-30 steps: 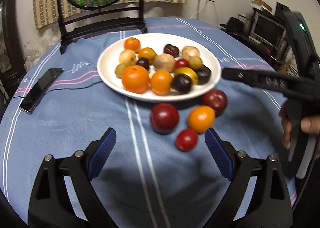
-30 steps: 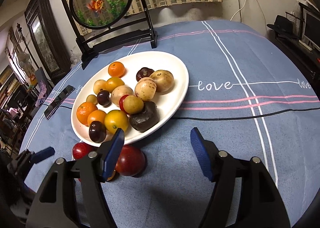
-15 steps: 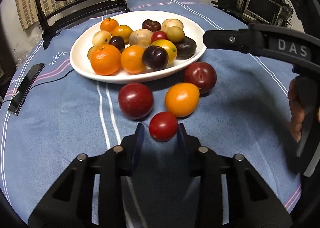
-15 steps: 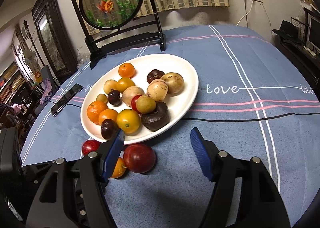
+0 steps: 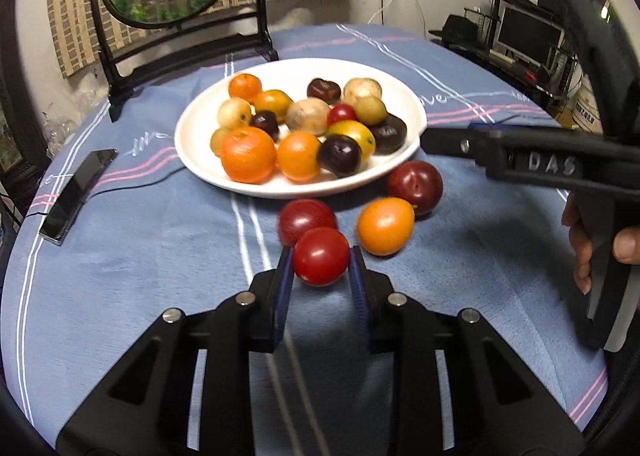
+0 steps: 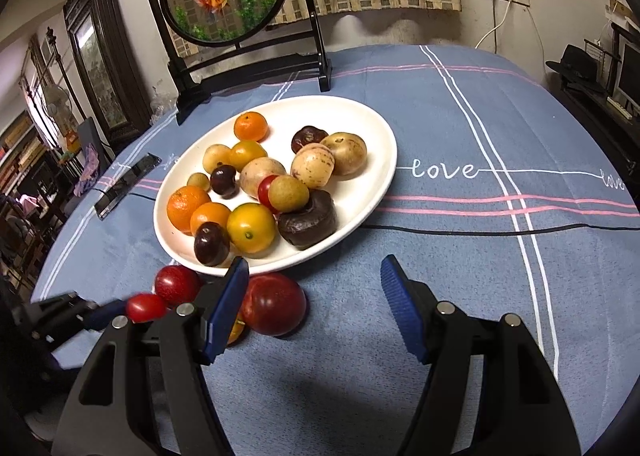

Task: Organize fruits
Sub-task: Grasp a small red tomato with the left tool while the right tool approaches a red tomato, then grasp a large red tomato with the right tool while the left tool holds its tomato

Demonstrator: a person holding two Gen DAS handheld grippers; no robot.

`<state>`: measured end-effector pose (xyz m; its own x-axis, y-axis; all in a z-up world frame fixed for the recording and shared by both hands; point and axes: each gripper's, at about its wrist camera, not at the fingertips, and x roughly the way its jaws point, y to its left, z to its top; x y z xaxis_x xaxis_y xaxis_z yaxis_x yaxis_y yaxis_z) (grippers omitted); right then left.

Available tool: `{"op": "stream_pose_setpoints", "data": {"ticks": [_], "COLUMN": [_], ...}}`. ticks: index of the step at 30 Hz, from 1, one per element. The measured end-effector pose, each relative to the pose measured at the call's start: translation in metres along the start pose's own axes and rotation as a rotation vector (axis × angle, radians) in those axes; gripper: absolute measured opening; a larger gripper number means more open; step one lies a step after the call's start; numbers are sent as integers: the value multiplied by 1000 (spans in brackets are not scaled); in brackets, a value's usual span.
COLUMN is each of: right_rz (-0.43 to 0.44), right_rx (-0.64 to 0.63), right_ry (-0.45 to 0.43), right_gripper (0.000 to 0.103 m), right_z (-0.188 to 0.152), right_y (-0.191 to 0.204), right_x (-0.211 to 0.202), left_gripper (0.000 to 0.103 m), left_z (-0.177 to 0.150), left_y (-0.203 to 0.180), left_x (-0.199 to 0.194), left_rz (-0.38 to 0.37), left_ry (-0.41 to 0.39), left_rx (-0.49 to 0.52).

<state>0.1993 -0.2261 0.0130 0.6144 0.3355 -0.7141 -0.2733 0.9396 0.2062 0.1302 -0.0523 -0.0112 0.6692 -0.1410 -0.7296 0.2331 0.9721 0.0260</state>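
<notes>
A second ago the left gripper (image 5: 321, 262) stood wide open short of the loose fruit; its jaws have since closed on the small red tomato (image 5: 321, 256), which it now clenches, seemingly just off the cloth. The right gripper (image 6: 314, 310) hangs half open and empty near the plate's edge. Beside the tomato lie a red plum (image 5: 306, 218), an orange fruit (image 5: 385, 226) and a darker plum (image 5: 415, 186), all on the tablecloth (image 5: 140, 256) just before the white plate (image 5: 304, 74). The pick looks done; next comes carrying the tomato over the rim to a free spot.
</notes>
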Motion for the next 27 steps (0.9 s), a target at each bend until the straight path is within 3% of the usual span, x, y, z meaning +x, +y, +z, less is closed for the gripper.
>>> {"op": "stream_pose_setpoints", "data": {"ticks": [9, 14, 17, 23, 27], "right_rz": [-4, -96, -134, -201, -167], "right_rx": [-7, -202, -288, -372, -407], "right_ry": [51, 113, 166, 154, 158], "right_gripper": [68, 68, 68, 68, 63], "right_z": [-17, -36, -42, -30, -24], "right_y": [-3, 22, 34, 44, 49], "right_x": [1, 0, 12, 26, 37], "left_gripper": [28, 28, 28, 28, 28], "left_z": [3, 1, 0, -2, -2], "left_y": [40, 58, 58, 59, 59], "left_x": [0, 8, 6, 3, 5], "left_rz": [-17, -95, -103, -104, -112], "left_ry": [-64, -25, -34, -54, -41], "left_rx": [-123, -219, -215, -213, -213]}}
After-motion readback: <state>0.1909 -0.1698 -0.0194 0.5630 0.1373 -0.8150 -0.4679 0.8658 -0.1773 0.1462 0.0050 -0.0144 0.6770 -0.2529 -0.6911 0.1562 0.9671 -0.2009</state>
